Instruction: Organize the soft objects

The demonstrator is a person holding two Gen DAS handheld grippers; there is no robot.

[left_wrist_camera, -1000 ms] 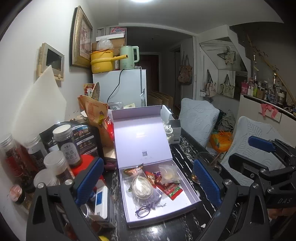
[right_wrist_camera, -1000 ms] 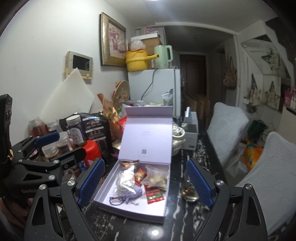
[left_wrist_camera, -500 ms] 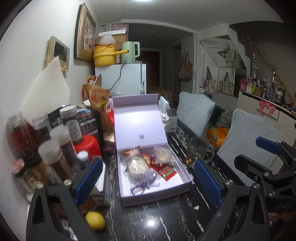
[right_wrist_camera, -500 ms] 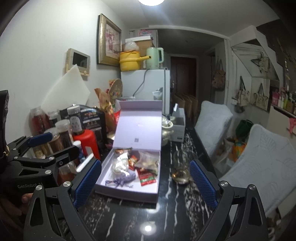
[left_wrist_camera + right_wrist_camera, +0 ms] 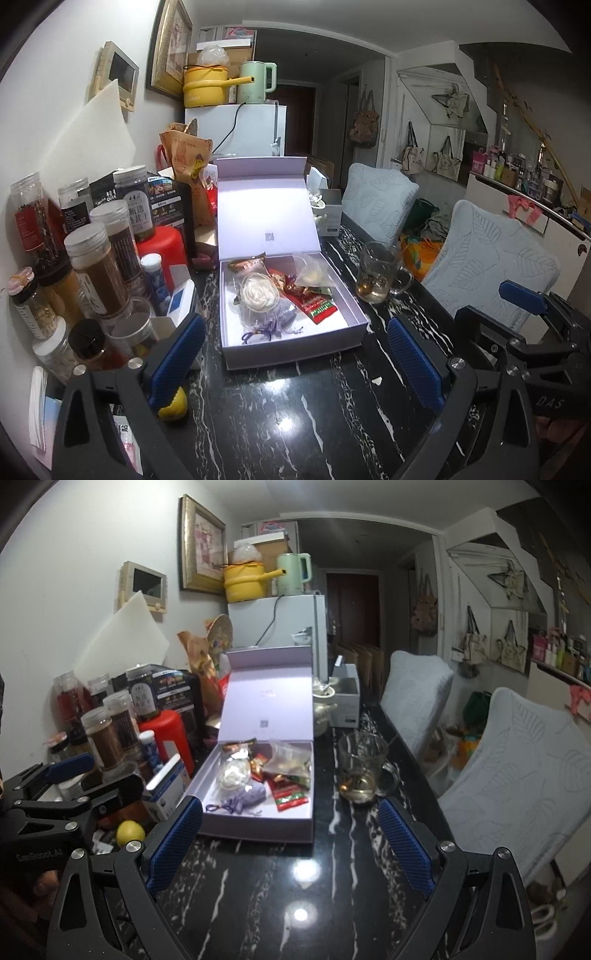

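Left wrist view: lavender box (image 5: 291, 347), lid upright, holds a white rose sachet (image 5: 258, 295), purple pouch (image 5: 269, 319) and red packets (image 5: 314, 304); left gripper (image 5: 295, 354) spread wide, empty, above the surface (image 5: 295, 424). Right wrist view: box (image 5: 258, 830) angles away; right gripper (image 5: 291, 842) likewise released, touching nothing; glass mug (image 5: 362, 768) beside the box.

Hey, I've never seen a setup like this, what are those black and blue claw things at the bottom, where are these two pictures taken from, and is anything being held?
Those are two hand-held grippers, one in each of a person's hands, each with a fisheye camera looking out along its blue-padded fingers. One picture is from the left gripper, the other from the right gripper. Both are open and hold nothing. On the black marble table lies an open lilac box with a purple pouch and snack packets. Beside it stands a glass mug.
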